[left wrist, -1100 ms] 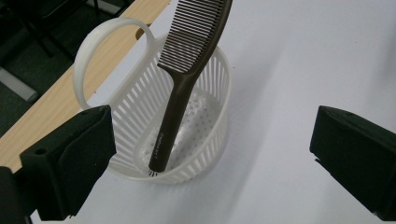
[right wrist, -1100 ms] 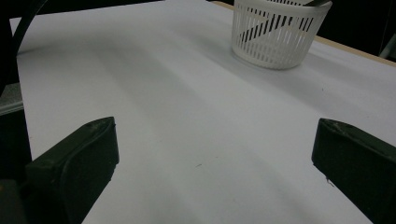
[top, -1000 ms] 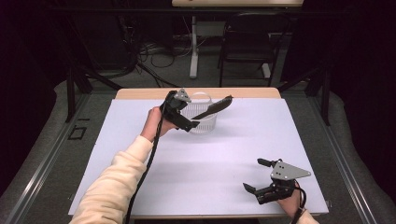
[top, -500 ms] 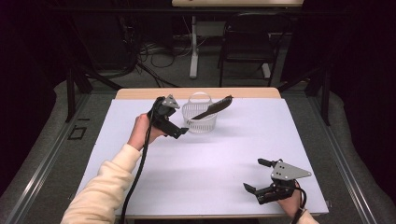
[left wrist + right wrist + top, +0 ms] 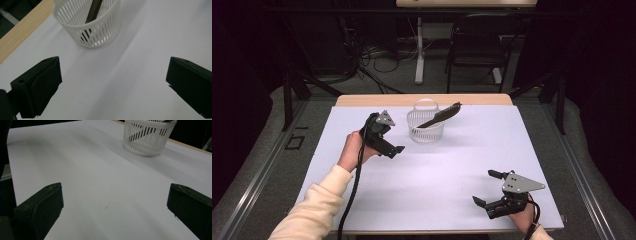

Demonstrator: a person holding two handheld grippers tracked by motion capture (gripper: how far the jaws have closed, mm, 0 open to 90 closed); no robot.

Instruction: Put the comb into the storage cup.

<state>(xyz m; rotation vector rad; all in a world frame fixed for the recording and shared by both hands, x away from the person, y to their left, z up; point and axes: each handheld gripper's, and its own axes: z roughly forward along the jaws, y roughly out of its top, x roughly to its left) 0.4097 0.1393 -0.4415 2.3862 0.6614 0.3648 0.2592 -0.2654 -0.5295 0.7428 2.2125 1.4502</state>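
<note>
A: Where is the white basket (image 5: 426, 126) placed?
B: At the table's (image 5: 452, 175) far middle (a dark utensil (image 5: 440, 116) leaned inside).
A: And the grippers?
B: The left gripper (image 5: 393, 150) is held wide just left; the right gripper (image 5: 489, 191), wide too, is kept near-right.

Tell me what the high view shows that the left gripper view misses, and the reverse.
High view alone: both hand-held grippers, the left gripper beside the white slotted plastic basket, the right gripper near the table's front edge, both open. Left gripper view alone: the basket's vertical slots close up, with the dark tool's lower end behind them. Both: basket, dark flat tool leaning in it, white table sheet.
</note>
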